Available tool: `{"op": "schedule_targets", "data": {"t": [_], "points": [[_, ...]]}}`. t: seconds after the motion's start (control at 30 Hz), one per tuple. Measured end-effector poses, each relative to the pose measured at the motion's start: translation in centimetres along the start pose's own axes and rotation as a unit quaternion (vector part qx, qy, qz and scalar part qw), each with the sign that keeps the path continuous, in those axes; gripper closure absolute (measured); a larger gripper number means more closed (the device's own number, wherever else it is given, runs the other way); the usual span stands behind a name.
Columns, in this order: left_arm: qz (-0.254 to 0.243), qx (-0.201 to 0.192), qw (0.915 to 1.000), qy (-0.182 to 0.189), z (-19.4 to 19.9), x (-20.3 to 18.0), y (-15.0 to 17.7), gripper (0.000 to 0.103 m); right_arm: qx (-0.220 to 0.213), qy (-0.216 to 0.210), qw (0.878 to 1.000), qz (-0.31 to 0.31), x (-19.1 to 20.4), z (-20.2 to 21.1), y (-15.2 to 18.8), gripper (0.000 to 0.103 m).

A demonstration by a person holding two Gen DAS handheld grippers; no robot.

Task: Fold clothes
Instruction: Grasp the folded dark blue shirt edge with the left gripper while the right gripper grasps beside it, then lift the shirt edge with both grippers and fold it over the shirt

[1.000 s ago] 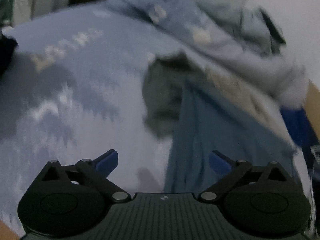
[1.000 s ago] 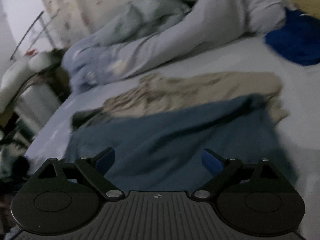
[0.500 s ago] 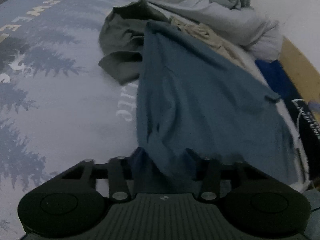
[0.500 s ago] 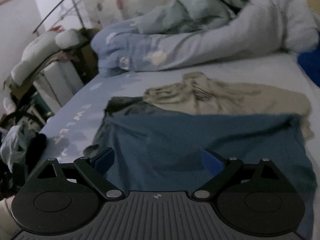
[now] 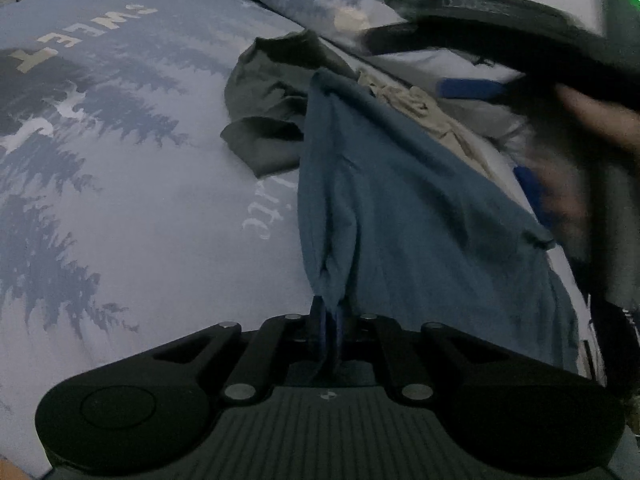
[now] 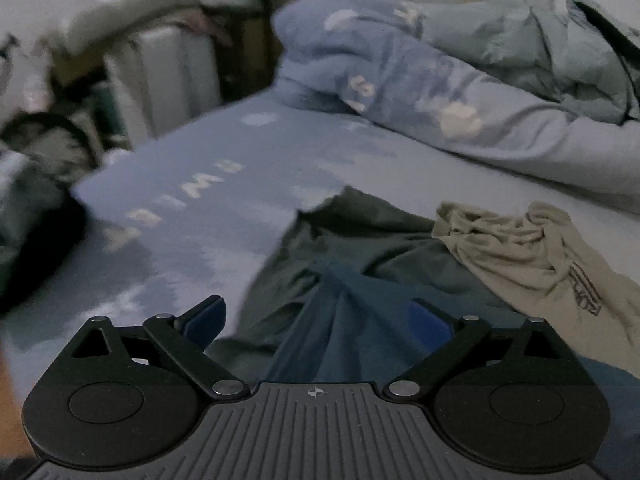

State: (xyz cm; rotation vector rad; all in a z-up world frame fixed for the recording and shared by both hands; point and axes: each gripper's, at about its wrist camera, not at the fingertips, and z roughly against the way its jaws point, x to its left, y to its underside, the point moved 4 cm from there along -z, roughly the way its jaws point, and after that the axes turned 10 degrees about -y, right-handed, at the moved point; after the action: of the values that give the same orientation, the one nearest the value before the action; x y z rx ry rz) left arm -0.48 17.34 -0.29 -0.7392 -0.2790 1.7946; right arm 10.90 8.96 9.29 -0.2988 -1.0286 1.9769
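Blue shirt lies on bedsheet, its near edge pinched betw. pressed-together left gripper. Right gripper spread wide, shirt fold bunched betw. fingers, untouched. Olive garment just beyond, beige garment to its right.

Blue shirt draped, rumpled, over olive garment, beside beige one

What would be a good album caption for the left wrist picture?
Left hand-held gripper pinching the blue shirt's edge on a printed bedsheet.
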Motion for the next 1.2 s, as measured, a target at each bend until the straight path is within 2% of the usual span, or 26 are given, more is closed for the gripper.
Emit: {"op": "schedule_targets", "data": {"t": [0.2,0.23,0.27,0.33,0.4,0.47,0.53,0.67,0.8,0.97,1.07,1.2], "points": [[0.011,-0.001,0.9999,0.003,-0.9,0.6,0.6,0.094,0.03,0.067,0.996,-0.055,-0.5,-7.5,1.1,0.005],[0.01,-0.001,0.9999,0.005,-0.9,0.6,0.6,0.094,0.031,0.079,0.995,-0.056,-0.6,-8.1,1.4,0.01],[0.009,0.0,0.9999,0.008,-1.0,0.6,0.6,0.094,0.027,0.088,0.994,-0.056,-0.7,-8.5,1.7,0.028],[0.009,0.003,0.9999,0.015,-0.9,0.5,0.6,0.094,0.023,0.103,0.992,-0.066,-1.3,-8.4,2.1,0.058],[0.007,0.004,0.9998,0.02,-0.9,0.3,0.7,0.095,0.019,0.091,0.993,-0.078,-2.3,-7.8,2.3,0.065],[0.002,0.002,0.9998,0.022,-0.8,0.0,0.5,0.095,0.023,0.072,0.995,-0.071,-3.1,-7.2,2.5,0.079],[-0.003,-0.003,0.9997,0.024,-0.5,-0.5,0.3,0.096,0.022,0.048,0.996,-0.075,-4.0,-6.2,2.4,0.086],[-0.004,-0.016,0.9988,0.046,0.8,-2.5,-0.2,0.096,0.003,0.001,0.995,-0.101,-5.9,-2.9,1.8,0.089],[-0.02,-0.024,0.9971,0.069,2.4,-6.1,-0.4,0.096,-0.017,-0.041,0.99,-0.135,-8.4,1.4,1.3,0.089],[-0.05,-0.033,0.9937,0.094,4.1,-11.7,0.4,0.096,-0.039,-0.062,0.984,-0.165,-12.0,5.9,1.5,0.089],[-0.055,-0.031,0.9933,0.097,4.1,-13.8,0.7,0.096,-0.044,-0.085,0.978,-0.185,-13.7,7.2,1.9,0.089],[-0.044,-0.023,0.9954,0.082,3.7,-14.1,1.4,0.096,-0.031,-0.115,0.972,-0.203,-14.3,6.9,2.6,0.089]]}}
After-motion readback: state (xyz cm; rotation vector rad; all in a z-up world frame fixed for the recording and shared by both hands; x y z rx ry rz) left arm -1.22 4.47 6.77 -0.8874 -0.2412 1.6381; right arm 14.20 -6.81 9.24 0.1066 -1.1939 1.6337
